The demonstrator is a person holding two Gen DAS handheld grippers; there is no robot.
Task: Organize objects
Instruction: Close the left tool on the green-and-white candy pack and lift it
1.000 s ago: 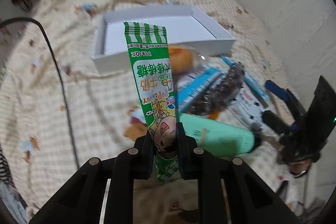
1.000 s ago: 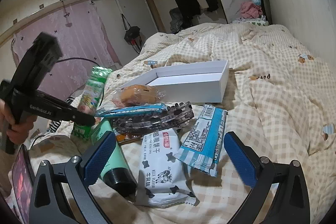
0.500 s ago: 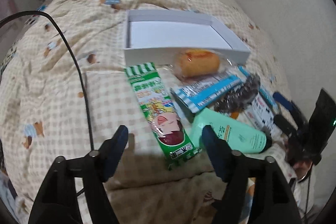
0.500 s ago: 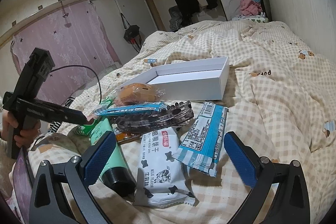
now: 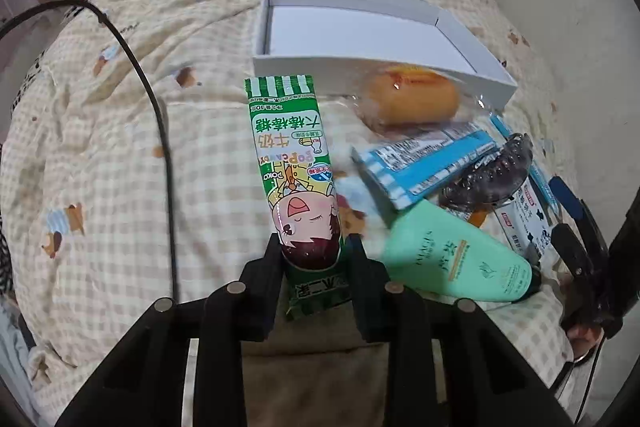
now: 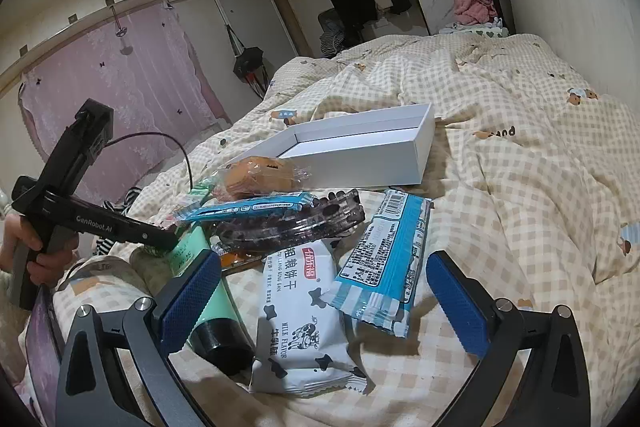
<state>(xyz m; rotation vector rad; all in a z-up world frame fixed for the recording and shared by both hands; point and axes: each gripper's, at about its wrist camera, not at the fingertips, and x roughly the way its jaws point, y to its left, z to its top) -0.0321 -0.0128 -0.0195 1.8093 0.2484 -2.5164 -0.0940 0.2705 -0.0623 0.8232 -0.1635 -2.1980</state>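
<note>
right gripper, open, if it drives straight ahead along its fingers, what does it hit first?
Most likely the white milk-flavor biscuit pack lying between the right gripper fingers, with the blue-striped snack packet just beside it. Depth is unclear.

My left gripper (image 5: 313, 247), matt black plastic, pinches a glossy green candy wrapper (image 5: 289, 163). The quilt (image 5: 120, 147) is soft checked cloth, creased. The box (image 5: 460, 39) looks like smooth matt white card. My right gripper's pads (image 6: 460, 303) are blue with a rough grid texture; the biscuit pack (image 6: 296, 323) shines.
</note>
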